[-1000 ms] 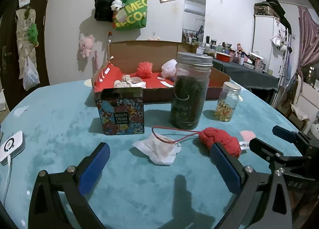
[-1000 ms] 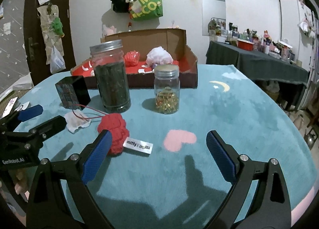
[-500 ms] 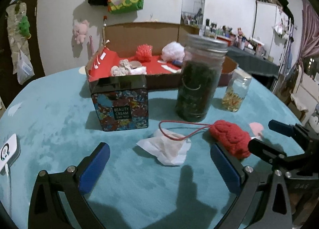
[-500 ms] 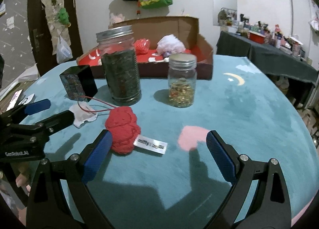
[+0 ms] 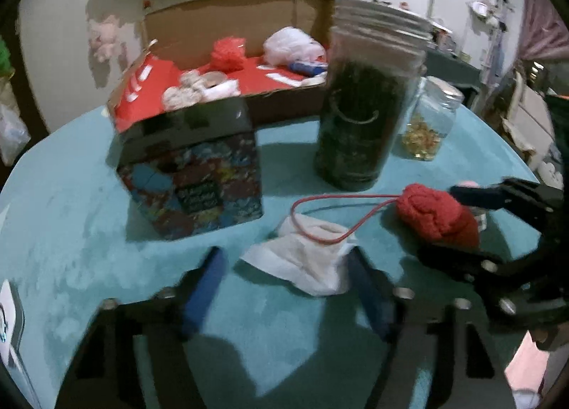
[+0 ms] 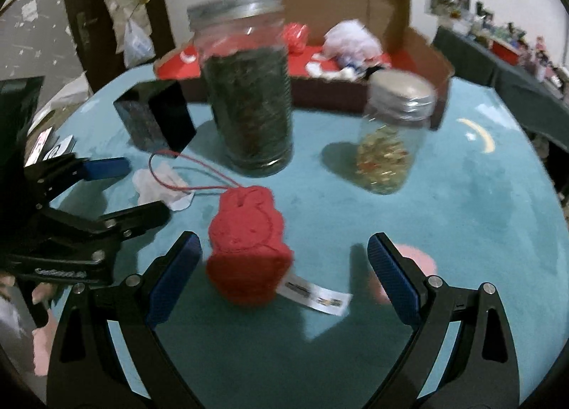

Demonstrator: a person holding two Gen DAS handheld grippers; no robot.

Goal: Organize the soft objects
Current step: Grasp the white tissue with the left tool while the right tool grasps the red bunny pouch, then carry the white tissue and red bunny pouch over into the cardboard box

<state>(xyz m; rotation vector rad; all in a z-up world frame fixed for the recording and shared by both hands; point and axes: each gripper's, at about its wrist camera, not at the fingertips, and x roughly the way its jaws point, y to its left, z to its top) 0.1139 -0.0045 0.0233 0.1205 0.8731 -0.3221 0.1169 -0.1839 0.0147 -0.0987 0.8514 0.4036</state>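
A red knitted plush [image 6: 249,242] with a red cord loop and a white tag lies on the teal table cover; it also shows in the left wrist view [image 5: 437,217]. My right gripper [image 6: 282,275] is open, its left finger beside the plush. A crumpled white cloth [image 5: 306,259] lies under the cord loop, between the blue fingers of my left gripper [image 5: 288,281], which is open; the cloth also shows in the right wrist view [image 6: 160,185]. The cardboard box [image 5: 227,17] behind holds a red pompom [image 5: 227,53] and a white fluffy item [image 5: 288,46].
A tall dark-filled glass jar [image 5: 362,117] and a small jar of yellow bits [image 6: 391,138] stand mid-table. A colourful tin box [image 5: 192,178] stands left of them. A white device [image 5: 7,313] lies at the left edge.
Both grippers have moved forward and down. The left fingers have narrowed around the white cloth. The right gripper now has the red plush beside its left finger.
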